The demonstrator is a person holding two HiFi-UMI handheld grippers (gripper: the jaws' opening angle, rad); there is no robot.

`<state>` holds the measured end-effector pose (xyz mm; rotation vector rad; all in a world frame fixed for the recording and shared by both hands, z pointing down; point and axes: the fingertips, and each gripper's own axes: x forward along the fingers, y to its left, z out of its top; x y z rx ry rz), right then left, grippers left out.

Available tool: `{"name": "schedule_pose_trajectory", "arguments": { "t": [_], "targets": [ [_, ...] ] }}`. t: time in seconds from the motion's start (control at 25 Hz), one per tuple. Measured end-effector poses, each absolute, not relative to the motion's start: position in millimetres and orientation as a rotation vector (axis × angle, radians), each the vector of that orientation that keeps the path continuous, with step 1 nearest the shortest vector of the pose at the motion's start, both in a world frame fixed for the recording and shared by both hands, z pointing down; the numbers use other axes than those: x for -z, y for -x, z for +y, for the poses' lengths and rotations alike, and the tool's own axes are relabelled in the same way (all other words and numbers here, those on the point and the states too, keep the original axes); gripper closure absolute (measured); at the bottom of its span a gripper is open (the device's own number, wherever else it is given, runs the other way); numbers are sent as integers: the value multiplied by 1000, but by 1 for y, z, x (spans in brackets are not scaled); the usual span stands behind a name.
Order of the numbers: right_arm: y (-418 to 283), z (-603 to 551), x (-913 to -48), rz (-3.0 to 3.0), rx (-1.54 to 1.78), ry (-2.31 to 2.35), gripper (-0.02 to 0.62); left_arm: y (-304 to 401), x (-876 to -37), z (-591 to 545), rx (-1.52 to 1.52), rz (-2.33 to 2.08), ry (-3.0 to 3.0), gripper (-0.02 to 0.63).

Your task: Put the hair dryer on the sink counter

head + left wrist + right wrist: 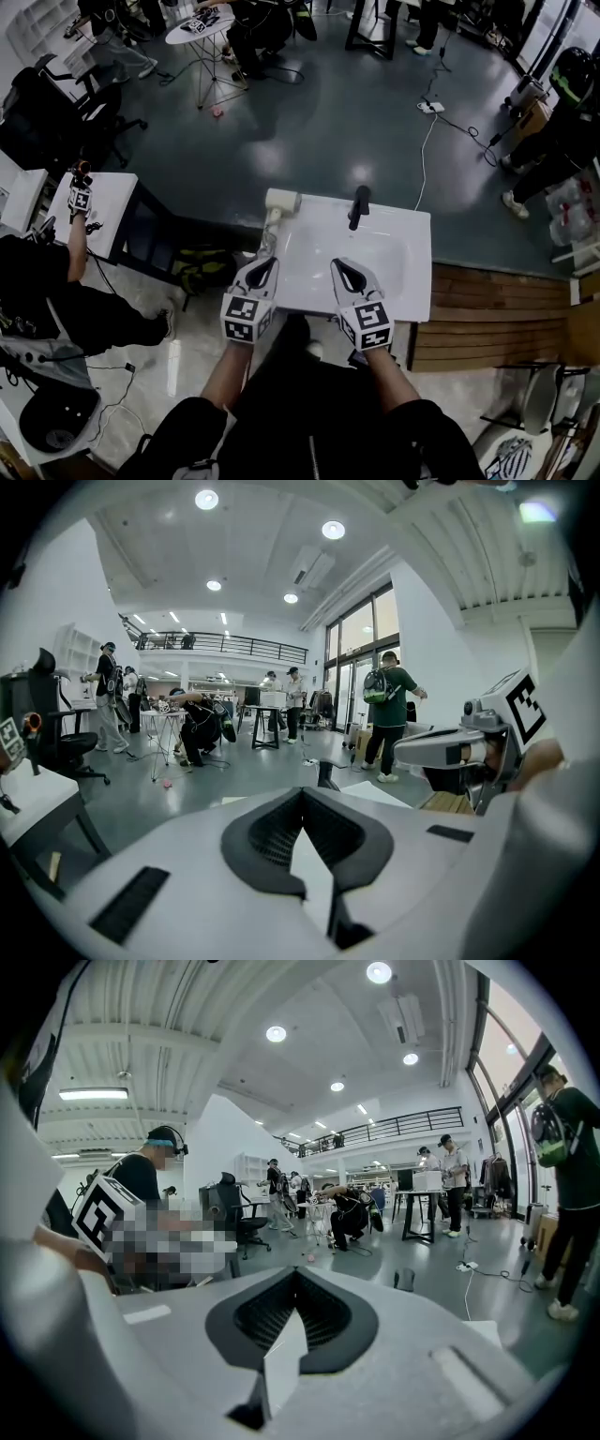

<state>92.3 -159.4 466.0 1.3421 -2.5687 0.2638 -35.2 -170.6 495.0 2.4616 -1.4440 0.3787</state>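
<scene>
The pale hair dryer lies on the far left corner of the white sink, its handle pointing back along the sink's left edge, well left of the black faucet. The left gripper hangs just over the sink's near left corner, close to the handle's end, jaws closed together on nothing. The right gripper hovers beside it over the sink's near edge, likewise closed and empty.

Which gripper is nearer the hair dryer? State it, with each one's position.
Left. The left gripper sits just below the hair dryer in the head view, near its handle; the right gripper is farther right, over the sink counter.
</scene>
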Motion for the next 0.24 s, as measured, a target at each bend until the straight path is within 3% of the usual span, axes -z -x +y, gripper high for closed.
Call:
{"name": "schedule_pose_trajectory", "arguments": {
  "t": [0.24],
  "targets": [
    [-85, -164, -469, -2564, -277, -1342, 592, 42, -496, -173, -402, -1433, -2469, 594]
  ]
}}
